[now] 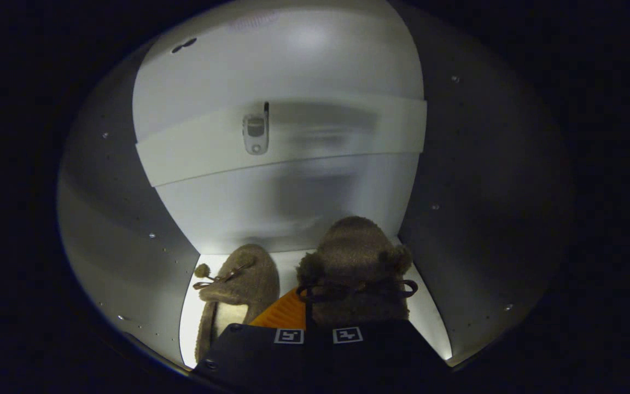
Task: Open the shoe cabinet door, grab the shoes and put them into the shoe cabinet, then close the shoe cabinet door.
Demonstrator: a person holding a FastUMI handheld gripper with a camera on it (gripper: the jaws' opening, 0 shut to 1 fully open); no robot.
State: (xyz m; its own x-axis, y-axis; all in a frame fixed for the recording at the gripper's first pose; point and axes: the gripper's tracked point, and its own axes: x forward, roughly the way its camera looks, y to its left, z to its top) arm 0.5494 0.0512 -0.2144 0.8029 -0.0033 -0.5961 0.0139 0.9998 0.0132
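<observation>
Right slipper's (354, 257) heel hidden behind the fingers (287, 312) — grip unclear

The gripper (318, 328) is reaching inside the shoe cabinet (129, 241), its side walls standing to the left and right and its back panel (271, 65) rising ahead. A rail (348, 137) is running across the back panel, with a small fitting (255, 134) sitting on it left of centre. On the cabinet floor (430, 323), two slippers are lying side by side. The right slipper (356, 257) is sitting just ahead of the fingers, which are lying close together at its heel; whether they are pressing on it cannot be told. The left slipper (238, 290) is resting just beside it, to the left of the fingers, nearer the left wall.
</observation>
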